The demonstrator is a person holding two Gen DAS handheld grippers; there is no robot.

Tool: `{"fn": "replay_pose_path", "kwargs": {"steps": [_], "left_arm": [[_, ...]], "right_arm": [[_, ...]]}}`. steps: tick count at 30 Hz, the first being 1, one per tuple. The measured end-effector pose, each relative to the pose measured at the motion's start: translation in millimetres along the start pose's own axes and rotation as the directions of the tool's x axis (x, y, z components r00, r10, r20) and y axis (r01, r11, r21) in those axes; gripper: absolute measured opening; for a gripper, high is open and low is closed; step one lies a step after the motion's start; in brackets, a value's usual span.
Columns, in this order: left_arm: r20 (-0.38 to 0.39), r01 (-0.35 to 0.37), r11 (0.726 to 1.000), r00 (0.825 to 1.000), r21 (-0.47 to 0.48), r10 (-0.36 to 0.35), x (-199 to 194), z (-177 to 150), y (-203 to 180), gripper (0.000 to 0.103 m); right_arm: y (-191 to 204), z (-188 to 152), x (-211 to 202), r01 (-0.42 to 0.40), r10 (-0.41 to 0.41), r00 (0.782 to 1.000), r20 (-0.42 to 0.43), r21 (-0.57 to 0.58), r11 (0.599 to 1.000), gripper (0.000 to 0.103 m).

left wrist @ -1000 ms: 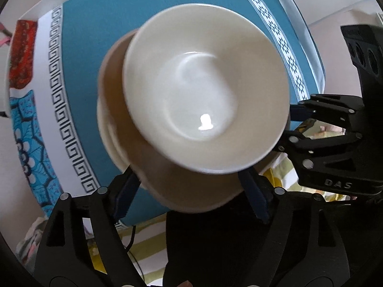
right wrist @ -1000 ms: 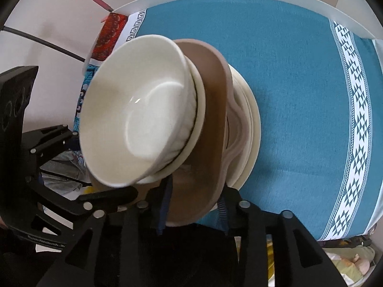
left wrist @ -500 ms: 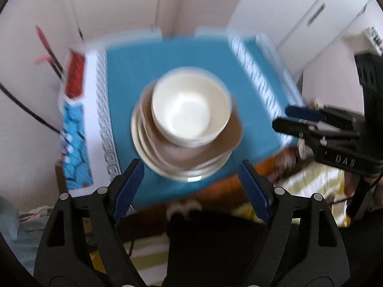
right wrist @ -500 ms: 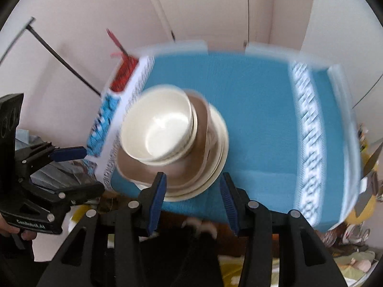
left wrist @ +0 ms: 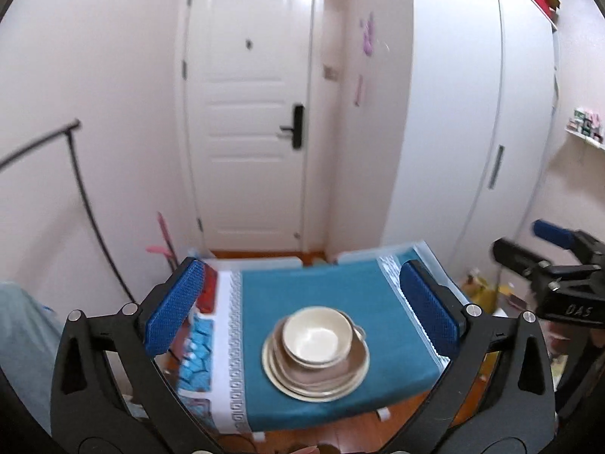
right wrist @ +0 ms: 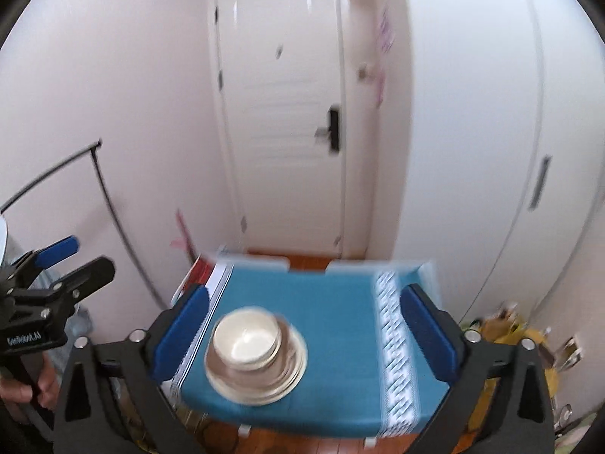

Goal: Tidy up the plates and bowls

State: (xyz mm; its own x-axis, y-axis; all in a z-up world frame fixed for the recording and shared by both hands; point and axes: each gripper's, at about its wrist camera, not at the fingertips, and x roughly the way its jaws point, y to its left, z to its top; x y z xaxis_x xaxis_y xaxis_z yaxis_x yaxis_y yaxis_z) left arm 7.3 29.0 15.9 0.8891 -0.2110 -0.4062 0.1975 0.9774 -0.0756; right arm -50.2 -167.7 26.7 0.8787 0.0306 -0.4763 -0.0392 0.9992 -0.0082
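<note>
A cream bowl (left wrist: 315, 336) sits on top of a stack of a brown plate and cream plates (left wrist: 317, 378) on a small table with a teal cloth (left wrist: 314, 291). The stack also shows in the right wrist view (right wrist: 257, 355). My left gripper (left wrist: 302, 306) is open and empty, held high and well back from the table. My right gripper (right wrist: 302, 325) is open and empty too, equally far back. Each gripper shows at the edge of the other's view: the right one (left wrist: 548, 261), the left one (right wrist: 56, 265).
A white door (left wrist: 249, 113) stands behind the table, white wardrobe doors (left wrist: 472, 132) to the right. A black rack pole (left wrist: 87, 196) leans at the left. Clutter lies on the wooden floor at the right (right wrist: 510, 329).
Both grippers have pulled up and far back from the stack. The right gripper let go of the brown plate's rim and opened wide. The stack stays on the table.
</note>
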Motion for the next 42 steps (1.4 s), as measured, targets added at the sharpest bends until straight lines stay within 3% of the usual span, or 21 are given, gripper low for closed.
{"fn": "replay_pose_path", "kwargs": {"steps": [3,11,42], "left_arm": [[0.060,-0.036,0.999,0.998,0.002,0.035,-21,1,-5,0.103],[0.135,-0.069,0.997,0.989,0.046,0.062,-54,-3,-20,0.103],[0.184,-0.076,0.996,0.981,0.037,0.068,-78,-10,-26,0.103]], "right_arm": [[0,3,-19,0.051,-0.051,0.997,0.065,-0.004,0.999,0.102],[0,-4,-41,0.087,-0.088,0.989,0.115,0.012,0.996,0.102],[-1,-14,-72,0.103,-0.107,0.983,0.148,0.034,0.994,0.102]]}}
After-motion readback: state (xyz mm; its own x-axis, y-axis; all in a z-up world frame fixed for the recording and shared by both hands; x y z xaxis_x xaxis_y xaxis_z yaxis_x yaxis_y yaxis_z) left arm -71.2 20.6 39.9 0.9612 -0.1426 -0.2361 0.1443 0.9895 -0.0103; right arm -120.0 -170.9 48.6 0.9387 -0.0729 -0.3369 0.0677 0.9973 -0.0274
